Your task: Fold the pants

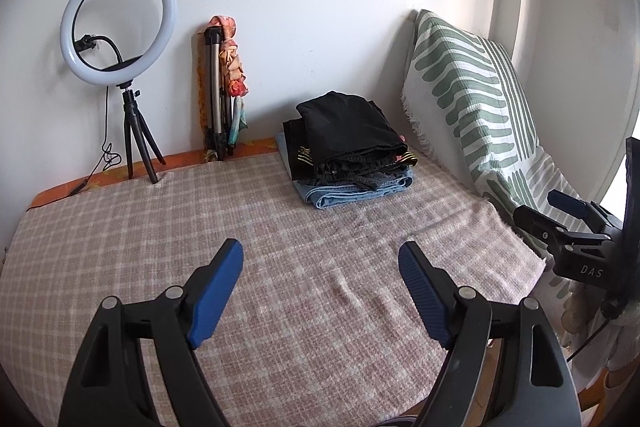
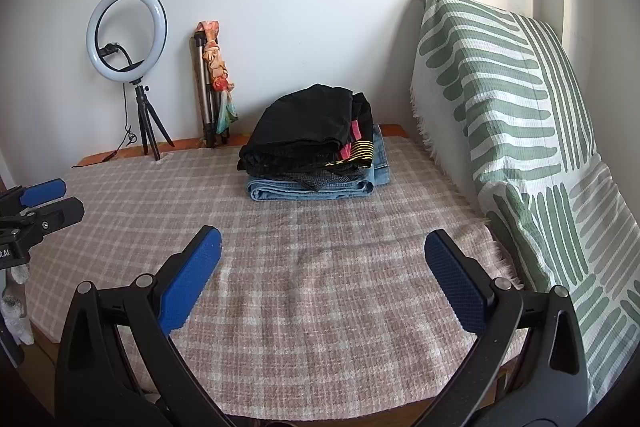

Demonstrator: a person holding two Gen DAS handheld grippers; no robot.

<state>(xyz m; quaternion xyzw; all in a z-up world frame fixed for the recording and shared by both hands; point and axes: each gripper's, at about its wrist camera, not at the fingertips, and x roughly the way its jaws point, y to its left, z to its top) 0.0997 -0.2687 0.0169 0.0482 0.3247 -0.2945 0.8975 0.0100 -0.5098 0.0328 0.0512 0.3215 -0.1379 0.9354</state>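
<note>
Checked blanket [image 2: 320, 287]; folded pants stack [image 2: 316, 155], black on top.

Place: a room in a home, seemingly a bedroom or spare room set up for filming
Surface: a bed or low platform under a pink and cream checked blanket [image 1: 168, 239], with an orange patterned sheet [image 1: 120, 173] showing at its far edge
Right side: a cushion in a white cover with green leaf stripes [image 2: 500, 115] leans against the wall
Clothing: a stack of folded pants [image 2: 316, 155] lies near the back wall, black pairs over blue denim
Filming gear: a lit ring light on a small tripod [image 1: 118, 27]; a folded tripod with a floral cloth tied on it [image 1: 222, 87] stands against the wall
Walls: plain white, daylight entering from the right
</note>
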